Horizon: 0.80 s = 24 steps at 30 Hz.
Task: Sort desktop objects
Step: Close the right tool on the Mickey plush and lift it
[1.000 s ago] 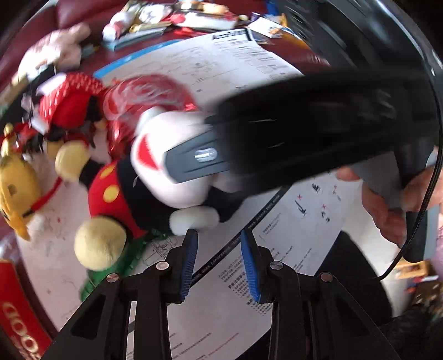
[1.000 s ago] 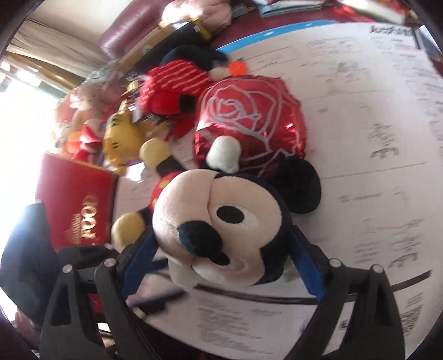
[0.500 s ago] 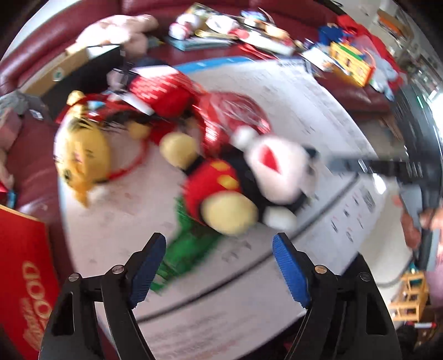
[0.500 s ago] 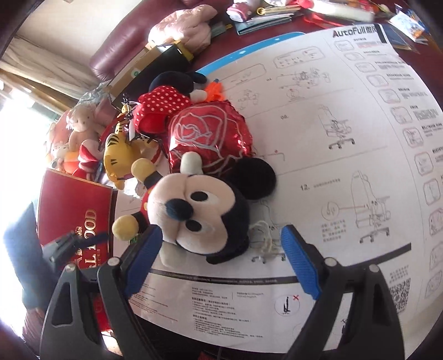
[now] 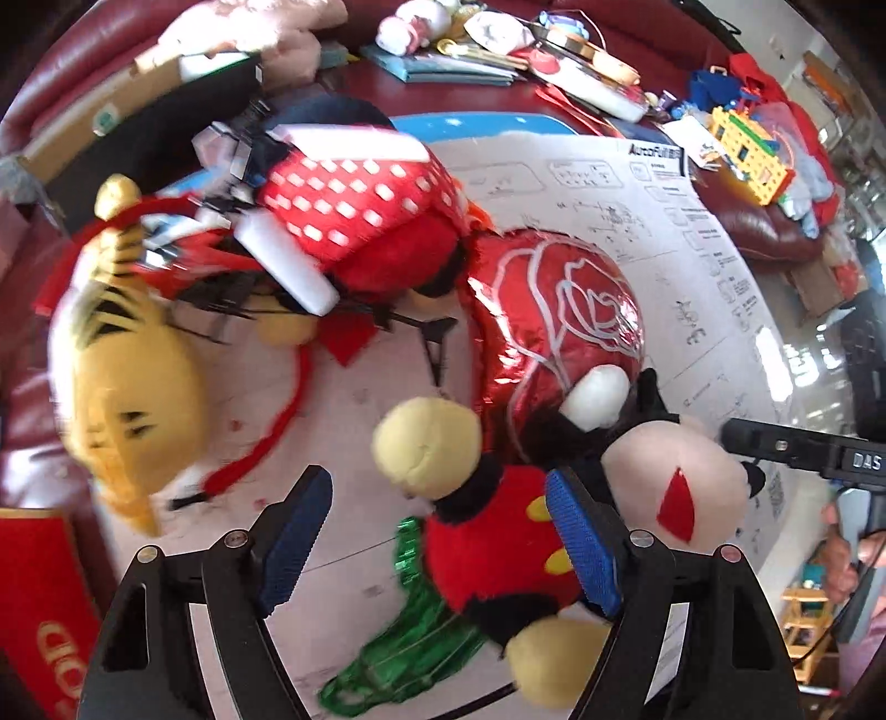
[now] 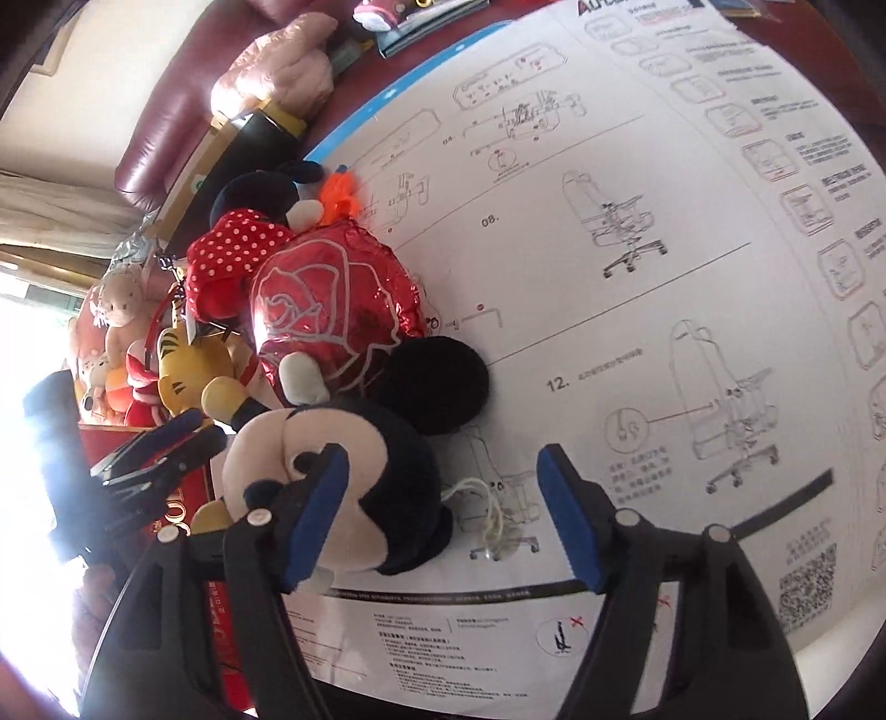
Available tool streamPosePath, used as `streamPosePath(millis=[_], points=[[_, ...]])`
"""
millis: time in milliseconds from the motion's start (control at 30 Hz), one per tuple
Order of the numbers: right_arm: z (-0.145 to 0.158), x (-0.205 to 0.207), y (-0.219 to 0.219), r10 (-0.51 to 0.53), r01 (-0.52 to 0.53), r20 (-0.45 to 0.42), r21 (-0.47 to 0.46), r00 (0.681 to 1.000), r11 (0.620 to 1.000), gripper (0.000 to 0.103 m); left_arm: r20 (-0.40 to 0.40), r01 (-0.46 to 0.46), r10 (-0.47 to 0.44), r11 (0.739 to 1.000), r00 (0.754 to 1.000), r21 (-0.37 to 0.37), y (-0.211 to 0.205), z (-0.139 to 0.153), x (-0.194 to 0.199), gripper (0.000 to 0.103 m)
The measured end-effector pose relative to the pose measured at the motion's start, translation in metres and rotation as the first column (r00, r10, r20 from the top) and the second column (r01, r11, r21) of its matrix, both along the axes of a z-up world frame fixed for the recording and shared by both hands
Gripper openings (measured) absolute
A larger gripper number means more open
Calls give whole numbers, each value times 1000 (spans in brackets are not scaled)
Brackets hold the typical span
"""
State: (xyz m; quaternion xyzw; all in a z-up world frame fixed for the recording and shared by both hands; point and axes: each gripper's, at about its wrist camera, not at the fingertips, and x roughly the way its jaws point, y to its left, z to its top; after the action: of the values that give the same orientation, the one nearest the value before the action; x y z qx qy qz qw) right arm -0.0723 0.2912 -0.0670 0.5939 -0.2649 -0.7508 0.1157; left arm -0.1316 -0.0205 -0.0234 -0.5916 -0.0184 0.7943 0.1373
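Note:
A Mickey plush lies on the white instruction sheet. Its red body sits between the pads of my left gripper, which stands open and does not press on it. In the right wrist view Mickey's head lies beside and partly behind the left finger of my right gripper. Those jaws are closing, with the back of the head and a white string between them, and neither pad presses on anything. Against Mickey lie a red foil rose balloon, a Minnie plush in a dotted dress and a yellow tiger plush.
Green foil lies under Mickey. A red box with gold letters stands at the left edge. Books and small toys crowd the far side, and more plush animals sit beyond the box. A dark red sofa borders the table.
My left gripper opened wide and swung left over Mickey's body and the plush pile. My right gripper came off Mickey's head, shifted right, and its jaws have narrowed.

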Motion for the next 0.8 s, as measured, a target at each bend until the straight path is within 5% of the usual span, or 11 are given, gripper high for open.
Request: streamPosePath(millis=[333, 800], points=[[-16, -23, -23, 62, -56, 45, -134, 997, 989, 71, -19, 135, -134, 987, 991, 84, 28, -2, 38, 80], [-14, 6, -15, 66, -61, 53, -79, 996, 995, 72, 0, 187, -188, 978, 982, 96, 56, 0, 91, 80]])
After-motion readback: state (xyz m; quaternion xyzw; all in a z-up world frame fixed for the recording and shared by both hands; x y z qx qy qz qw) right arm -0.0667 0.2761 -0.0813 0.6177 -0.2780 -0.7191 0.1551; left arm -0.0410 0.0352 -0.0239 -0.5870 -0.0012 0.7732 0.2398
